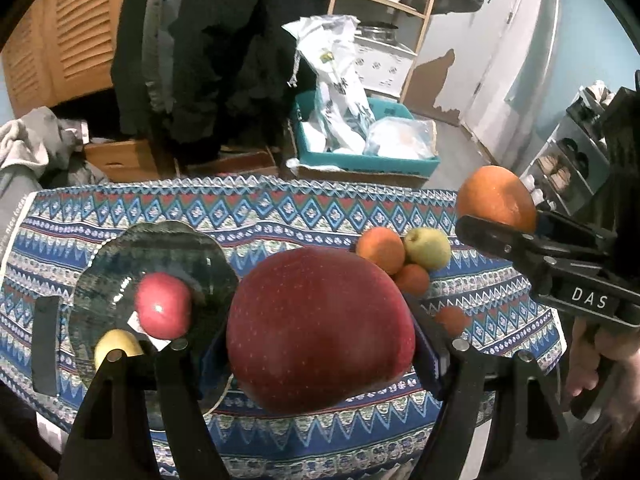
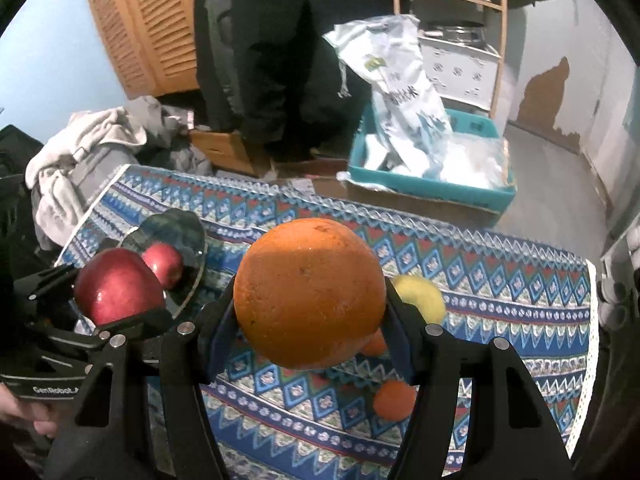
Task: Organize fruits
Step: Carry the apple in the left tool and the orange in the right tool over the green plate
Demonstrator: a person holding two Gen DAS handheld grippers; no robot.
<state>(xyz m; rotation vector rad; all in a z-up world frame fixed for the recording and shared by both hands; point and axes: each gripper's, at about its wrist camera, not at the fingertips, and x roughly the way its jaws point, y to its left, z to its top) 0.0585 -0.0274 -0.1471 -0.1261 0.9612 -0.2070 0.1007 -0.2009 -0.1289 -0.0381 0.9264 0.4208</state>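
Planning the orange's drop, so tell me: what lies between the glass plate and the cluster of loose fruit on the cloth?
In the left wrist view, only patterned tablecloth shows between the glass plate and the fruit cluster; nearer the camera, the held red apple hides the rest.

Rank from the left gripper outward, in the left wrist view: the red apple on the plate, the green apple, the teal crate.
1. Red apple on the plate, near left of the left gripper.
2. Green apple, mid-table, right.
3. Teal crate, beyond the table's far edge.
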